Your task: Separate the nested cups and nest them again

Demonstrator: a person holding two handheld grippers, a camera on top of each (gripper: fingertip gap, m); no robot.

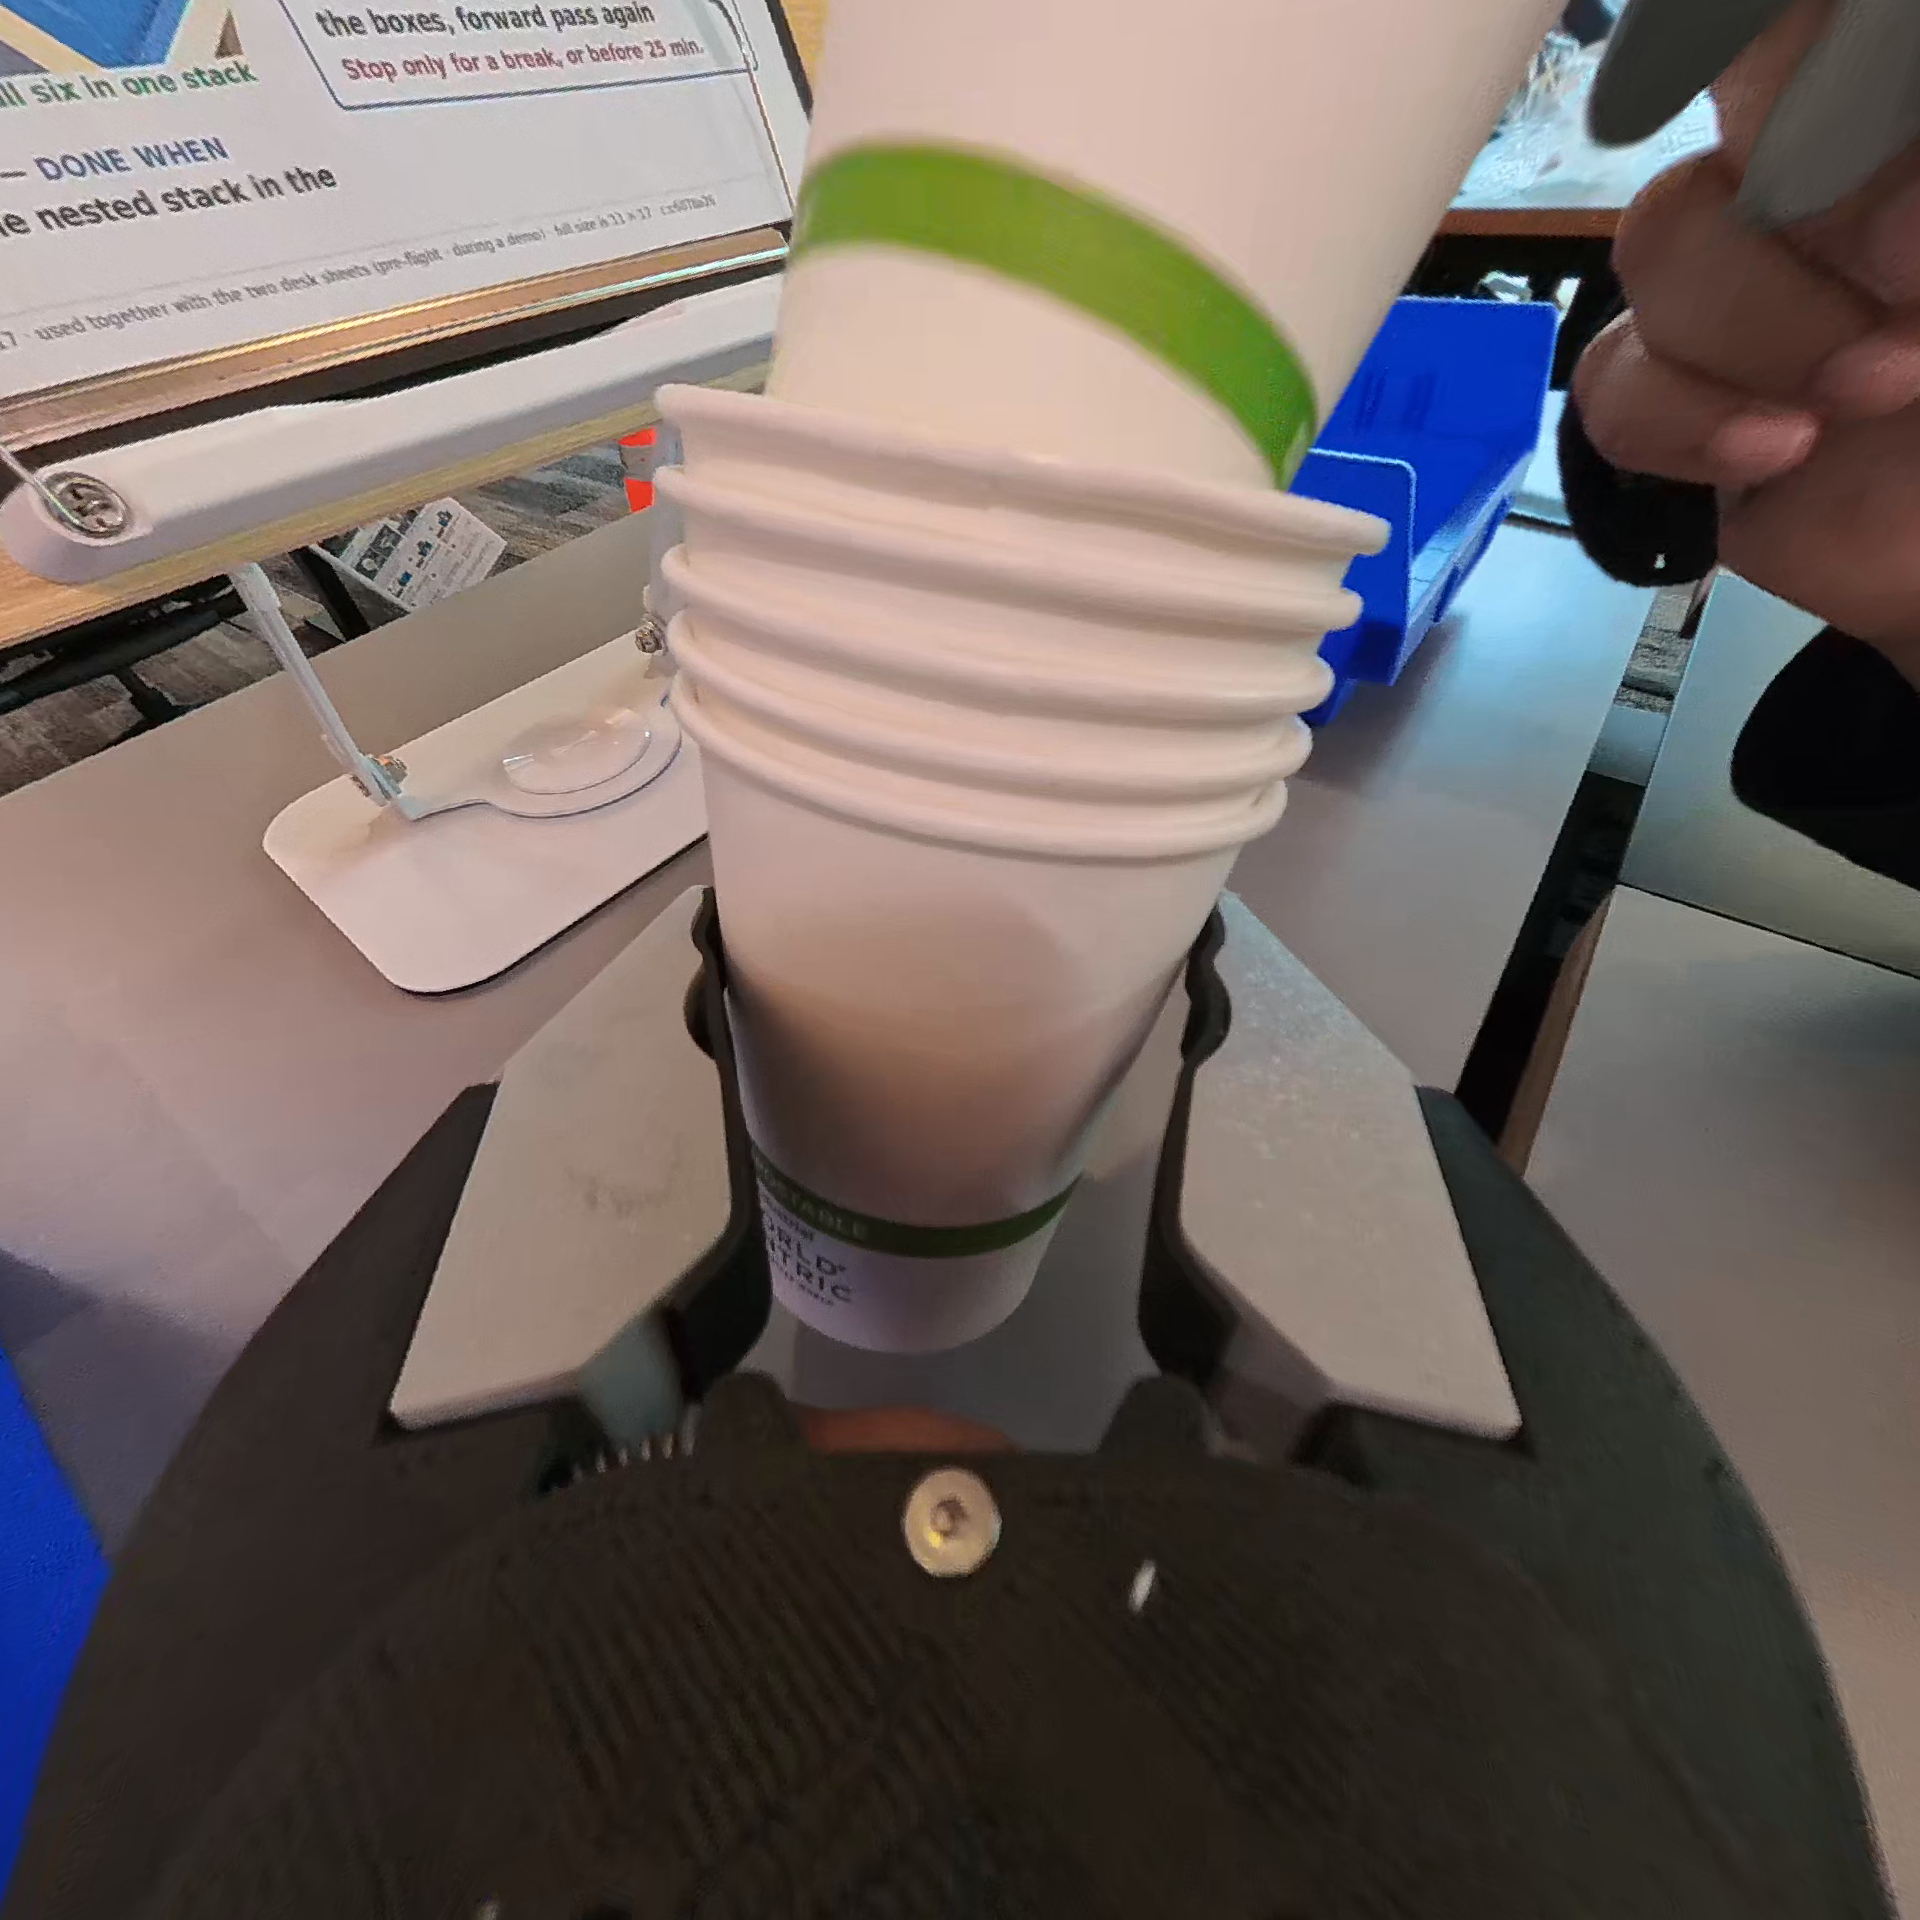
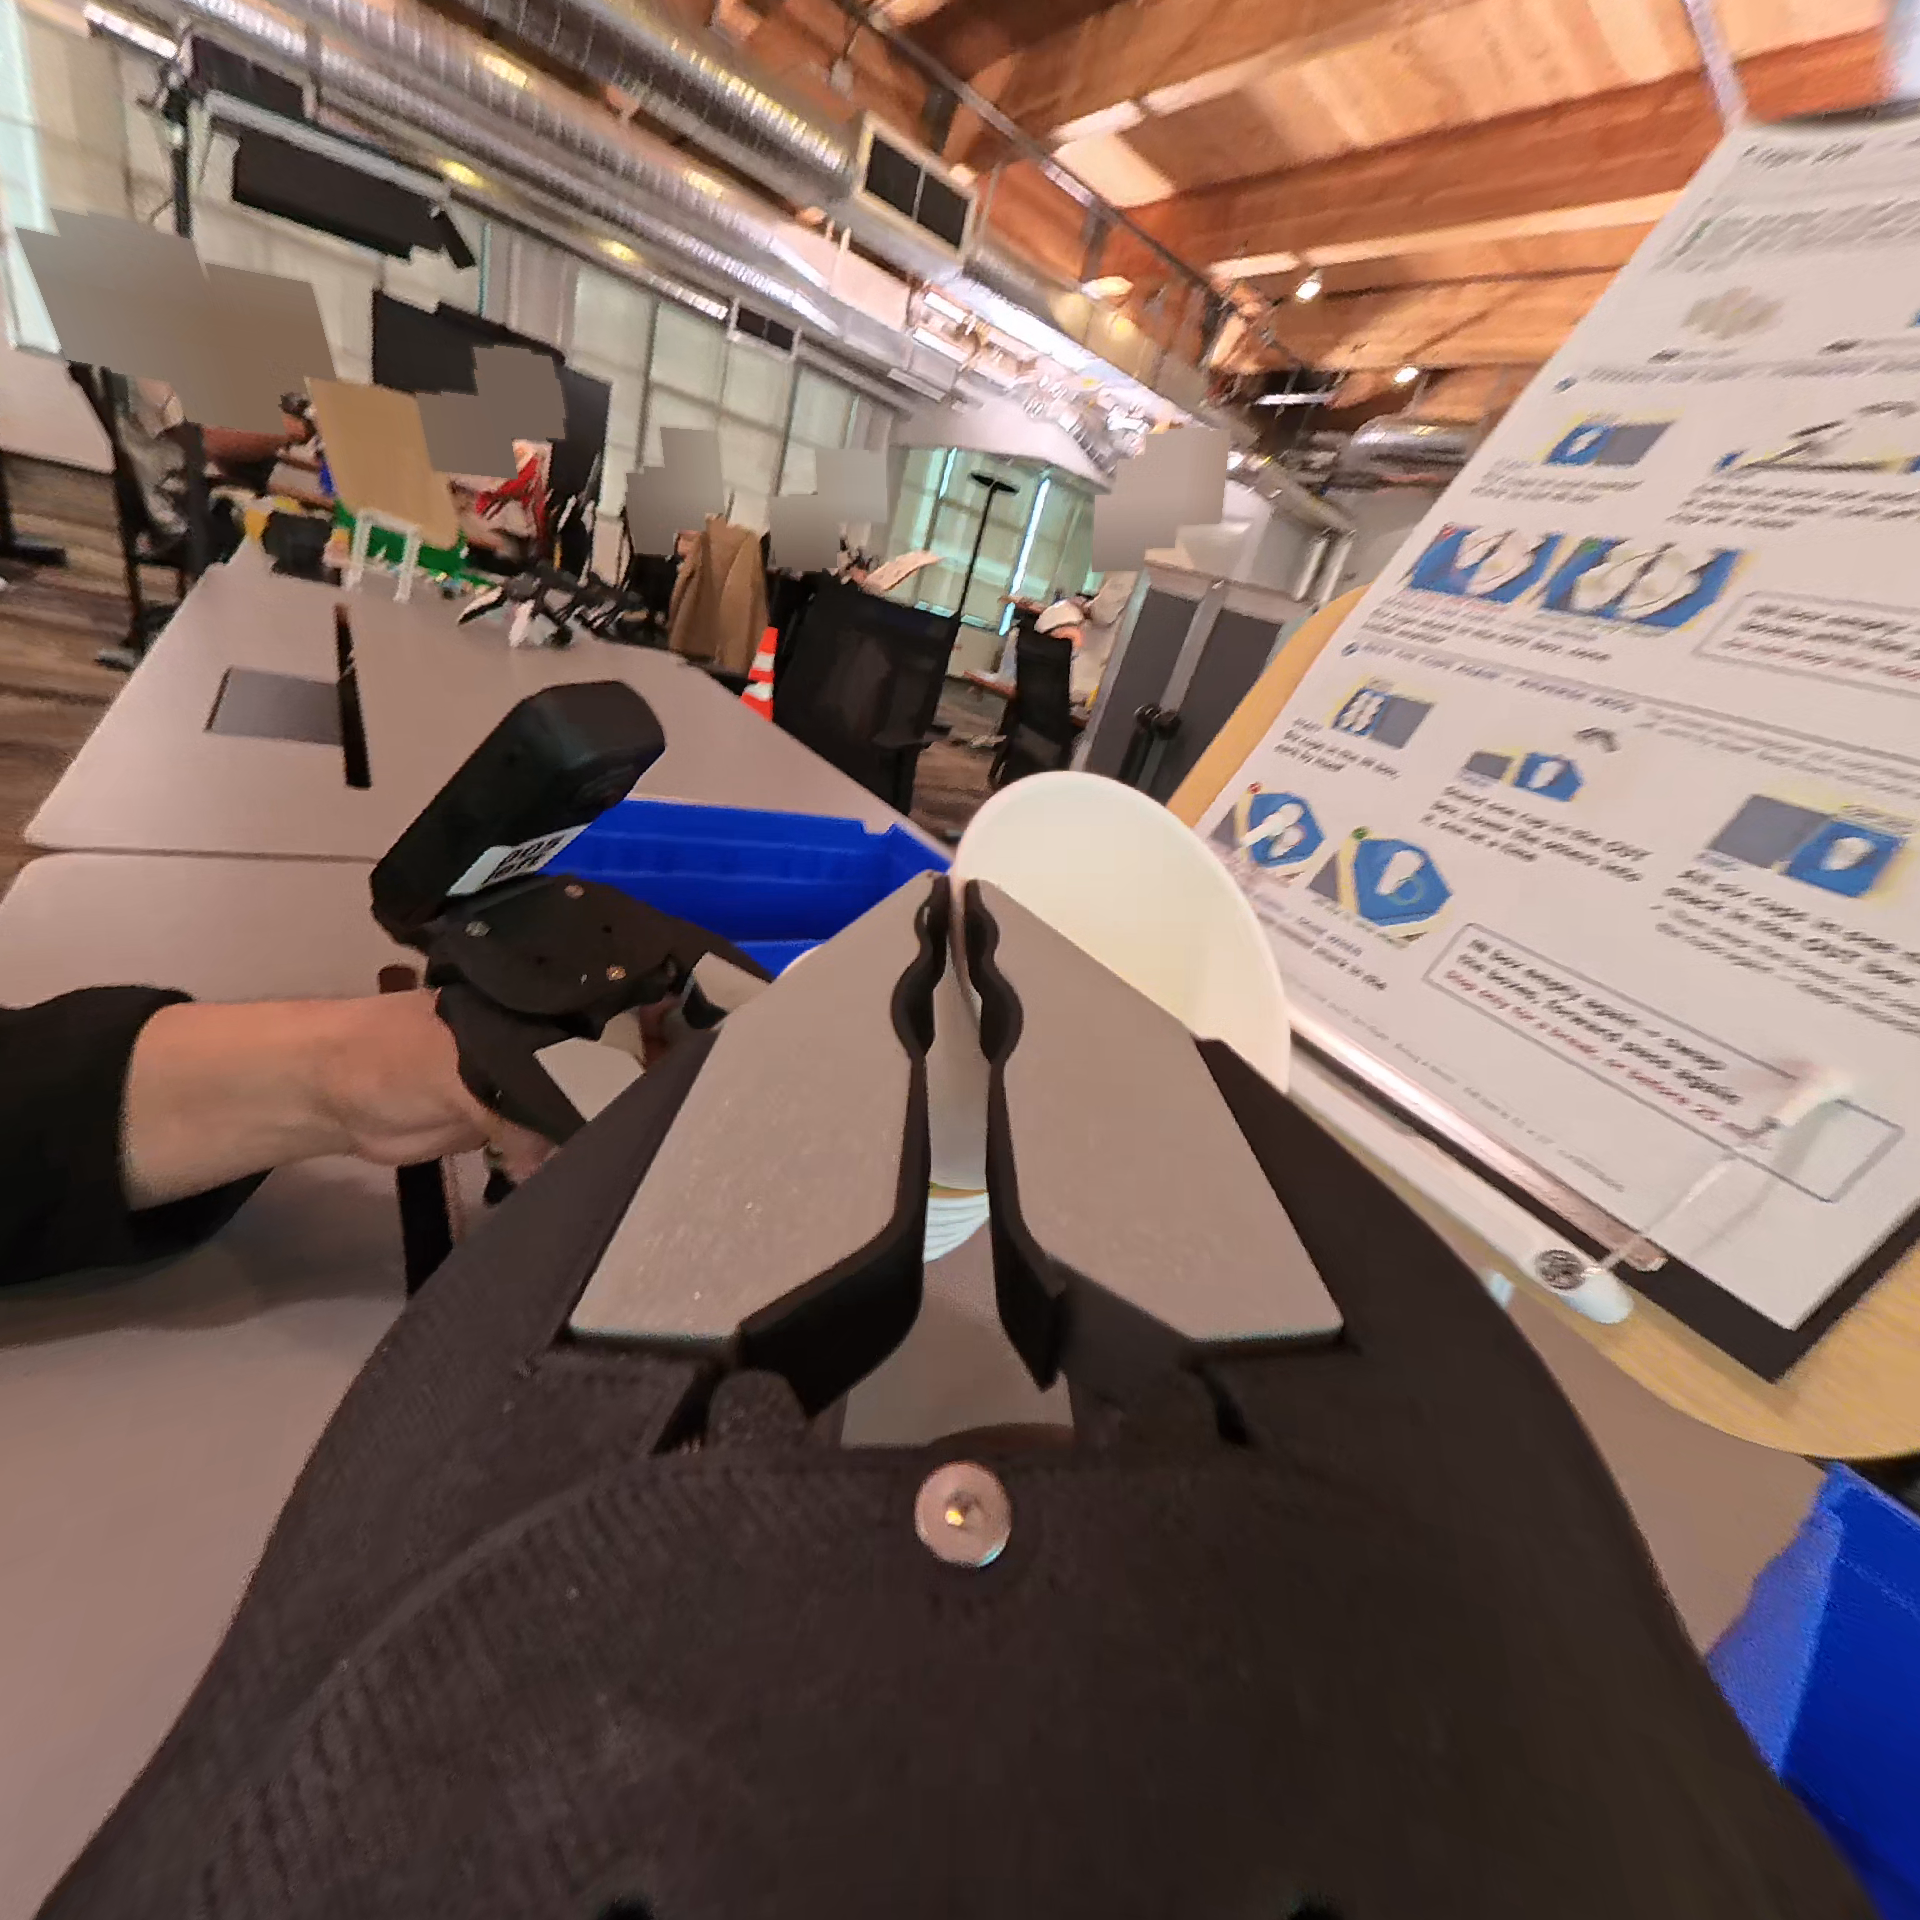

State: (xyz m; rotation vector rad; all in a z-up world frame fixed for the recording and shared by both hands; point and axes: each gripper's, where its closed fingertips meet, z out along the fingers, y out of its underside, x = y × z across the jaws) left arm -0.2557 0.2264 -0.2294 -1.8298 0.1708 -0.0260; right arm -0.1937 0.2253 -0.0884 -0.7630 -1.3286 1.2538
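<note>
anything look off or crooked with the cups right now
Yes: the top cup leans to the right instead of sitting straight in the nested stack, whose rims are unevenly spaced and slanted. Nothing looks spilled or torn.

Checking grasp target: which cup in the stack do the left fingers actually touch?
The outermost bottom cup: the left gripper clamps its bare wall below the stacked rims; the others nest inside it.

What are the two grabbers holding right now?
Left gripper: closed around the bottom of the stack of white cups.
Right gripper: closed, pinching the wall of the top cup.
</note>
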